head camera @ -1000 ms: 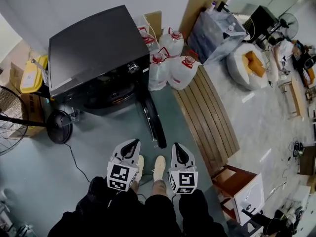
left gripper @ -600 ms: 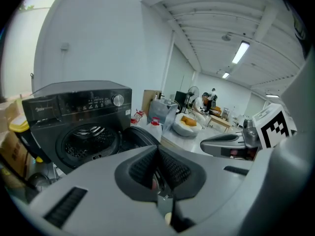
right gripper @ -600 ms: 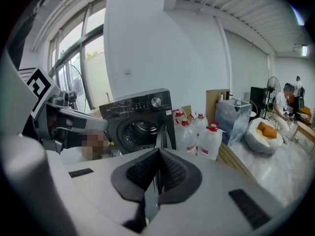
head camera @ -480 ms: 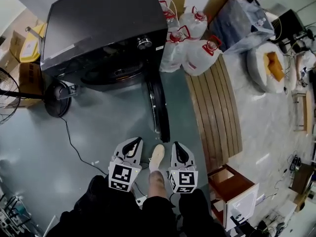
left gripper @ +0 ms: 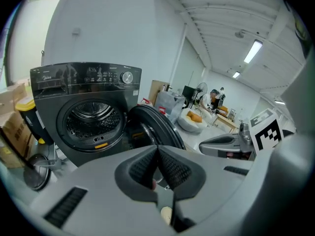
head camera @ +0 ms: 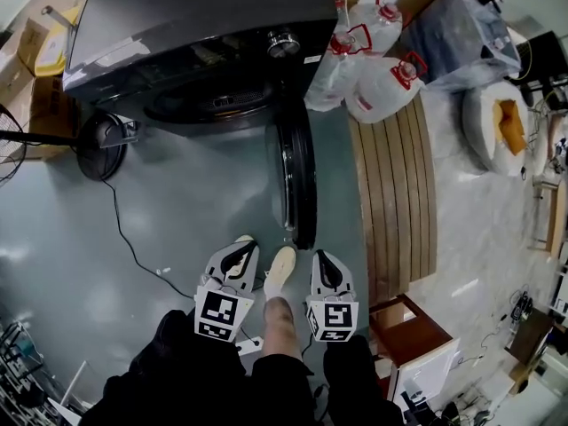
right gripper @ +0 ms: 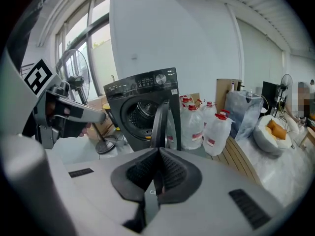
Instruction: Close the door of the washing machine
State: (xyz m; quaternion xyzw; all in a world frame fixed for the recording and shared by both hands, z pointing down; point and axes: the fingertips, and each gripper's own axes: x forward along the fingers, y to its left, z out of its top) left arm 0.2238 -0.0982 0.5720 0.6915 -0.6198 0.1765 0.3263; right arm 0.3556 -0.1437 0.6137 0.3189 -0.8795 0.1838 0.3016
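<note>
The dark grey washing machine [head camera: 195,43] stands at the top of the head view, its round drum opening [head camera: 213,105] showing. Its door [head camera: 297,185] is swung wide open and points toward me, edge-on. My left gripper [head camera: 238,254] and right gripper [head camera: 322,263] hang side by side below the door's free end, apart from it, both shut and empty. In the left gripper view the machine [left gripper: 83,107] and door [left gripper: 157,129] lie beyond the shut jaws [left gripper: 157,149]. The right gripper view shows the door [right gripper: 161,117] edge-on above its shut jaws [right gripper: 160,151].
Several water jugs [head camera: 373,69] stand right of the machine, beside a slatted wooden bench [head camera: 395,193]. A fan base [head camera: 98,145] and its cable [head camera: 129,238] lie on the floor at left. A small wooden cabinet [head camera: 404,327] sits at lower right. My shoe [head camera: 281,269] is between the grippers.
The machine and its open door have grown larger and nearer in the head view as I came closer and lower. Both grippers keep their place in the picture and stay shut.
</note>
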